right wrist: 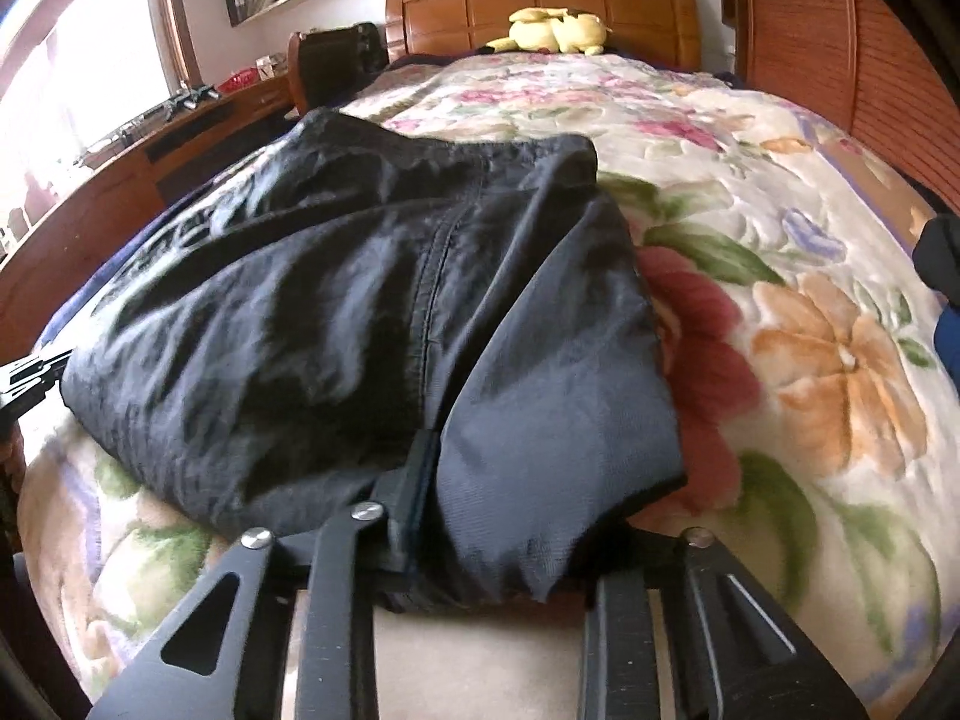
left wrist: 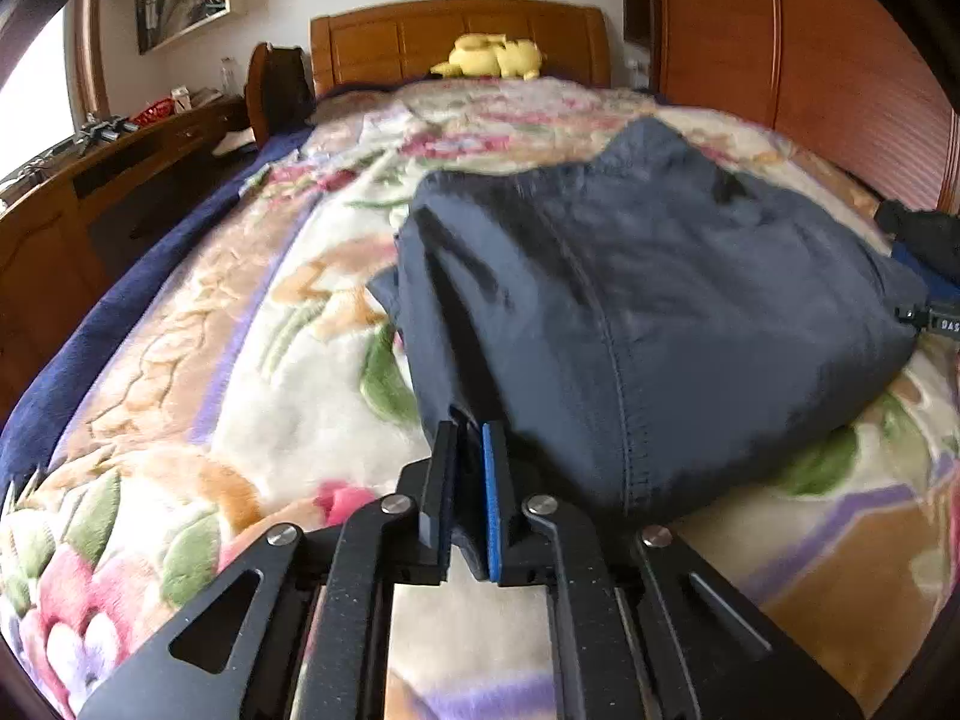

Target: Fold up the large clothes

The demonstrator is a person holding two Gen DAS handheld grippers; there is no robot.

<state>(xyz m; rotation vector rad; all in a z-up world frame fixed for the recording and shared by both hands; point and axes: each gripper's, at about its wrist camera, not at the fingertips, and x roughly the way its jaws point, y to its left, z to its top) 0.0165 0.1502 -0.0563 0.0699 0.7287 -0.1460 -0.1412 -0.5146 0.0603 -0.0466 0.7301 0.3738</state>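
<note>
Two pairs of tongs are engaged on one dark blue garment [left wrist: 660, 276], which lies bunched and partly folded on the floral blanket [left wrist: 252, 324] of the bed, towards the near end and well short of the yellow plush toy [left wrist: 492, 57] at the headboard.

Left tongs [left wrist: 471, 480]: pressed nearly together, with a thin fold of the garment's near left edge pinched between the black finger and the blue-padded one. The bulk of the cloth lies ahead and to the right of this grip.

Right tongs [right wrist: 498, 498]: only the left finger [right wrist: 414, 492] is visible; the other is buried under a flap of the garment [right wrist: 360, 300]. The cloth sits between the fingers and drapes over them, and the narrow gap reads as a grip on a thicker wad at the near right corner. The bulk lies ahead and to the left.

Governing relation: both grips sit on the garment's near edge, one at each end, so the held edge runs crosswise between the hands while the rest extends away towards the headboard. A stitched seam [right wrist: 435, 276] runs front to back down the middle, roughly halfway between the grips. Neither hand is clearly nearer; they appear level with each other.

Judgement: the next fold would carry this near edge up and forward over the far part. Risk: the thin left pinch may slip.
</note>
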